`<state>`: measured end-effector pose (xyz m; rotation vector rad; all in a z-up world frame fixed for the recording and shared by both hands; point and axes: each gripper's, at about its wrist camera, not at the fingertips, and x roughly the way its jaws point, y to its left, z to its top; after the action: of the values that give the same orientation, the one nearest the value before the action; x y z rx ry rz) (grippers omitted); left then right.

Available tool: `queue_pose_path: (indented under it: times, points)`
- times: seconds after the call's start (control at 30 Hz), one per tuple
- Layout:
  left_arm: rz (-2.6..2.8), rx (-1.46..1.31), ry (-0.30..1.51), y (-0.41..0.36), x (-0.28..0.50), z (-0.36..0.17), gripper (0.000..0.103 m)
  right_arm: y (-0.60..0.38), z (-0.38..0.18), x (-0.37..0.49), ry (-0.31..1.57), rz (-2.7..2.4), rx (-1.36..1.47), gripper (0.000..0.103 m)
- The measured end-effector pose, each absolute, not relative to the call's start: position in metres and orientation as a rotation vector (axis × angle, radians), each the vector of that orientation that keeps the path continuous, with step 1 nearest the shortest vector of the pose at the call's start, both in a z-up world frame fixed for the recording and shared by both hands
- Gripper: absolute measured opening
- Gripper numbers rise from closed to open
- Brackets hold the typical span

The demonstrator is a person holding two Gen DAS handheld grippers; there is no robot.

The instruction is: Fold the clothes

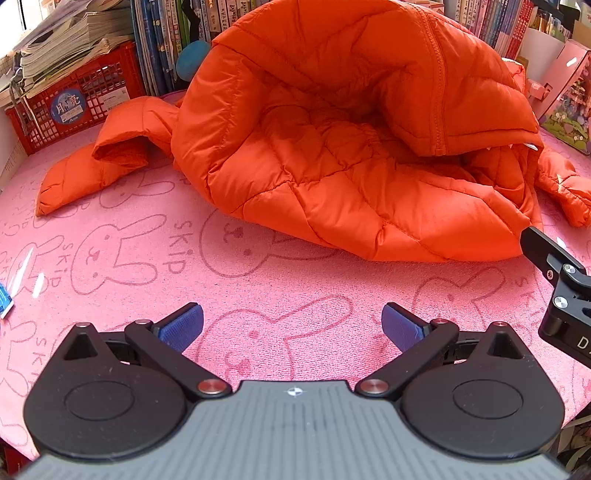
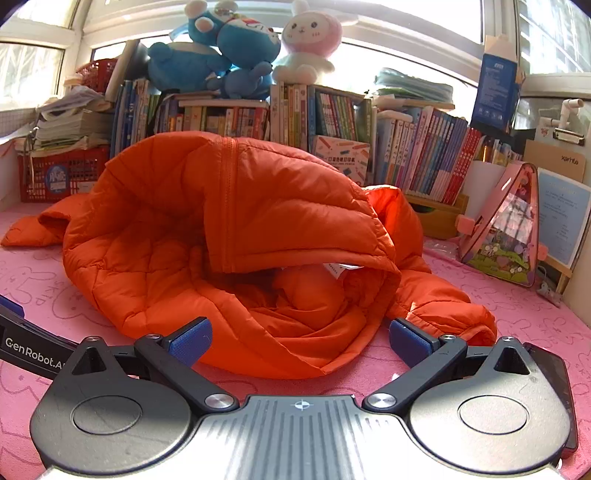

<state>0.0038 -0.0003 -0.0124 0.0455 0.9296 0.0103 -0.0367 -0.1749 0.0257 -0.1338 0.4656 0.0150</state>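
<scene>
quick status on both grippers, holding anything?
Left hand-held gripper: open, empty, above the pink mat.
Right hand-held gripper: open, empty, at the orange jacket hem.

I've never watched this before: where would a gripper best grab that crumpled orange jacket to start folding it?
Probably the near hem of the orange jacket, approached low from the front by the right gripper. That edge lies thin and flat on the pink mat between its open jaws; the puffed-up middle looks too bulky.

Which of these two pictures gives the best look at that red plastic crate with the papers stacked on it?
The left wrist view. There the red crate sits near, top left, its lattice wall and round blue sticker plain, the paper stack on top. The right wrist view shows it smaller, far left beyond the orange jacket.
</scene>
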Motion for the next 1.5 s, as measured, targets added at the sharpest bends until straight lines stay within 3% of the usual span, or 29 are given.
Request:
queue_pose_path:
  times: [0.57,0.73,0.93,1.03,1.2,1.27,1.43,1.5]
  points:
    - [0.022,0.048,0.951,0.000,0.007,-0.020,0.103,-0.176,0.019,-0.031,0.483,0.018,-0.165,0.103]
    - [0.034,0.048,0.953,0.004,0.007,-0.021,0.103,-0.191,0.010,0.009,0.461,-0.149,-0.316,0.103]
    - [0.055,0.048,0.952,0.008,0.011,-0.020,0.103,-0.201,0.009,0.066,0.499,0.007,-0.301,0.103]
    - [0.066,0.062,0.940,0.009,0.012,-0.017,0.103,-0.200,-0.006,0.093,0.541,-0.002,-0.377,0.098]
    - [0.105,0.073,0.918,0.015,0.023,-0.012,0.103,-0.231,-0.003,0.103,0.575,-0.019,-0.308,0.062]
    - [0.115,0.063,0.901,0.018,0.030,-0.009,0.103,-0.243,0.003,0.098,0.562,-0.047,-0.263,0.056]
    - [0.124,0.047,0.876,0.022,0.038,-0.003,0.103,-0.253,0.015,0.074,0.466,-0.056,-0.270,0.056]
    - [0.127,0.049,0.866,0.021,0.037,-0.002,0.103,-0.235,0.008,0.063,0.424,-0.015,-0.408,0.066]
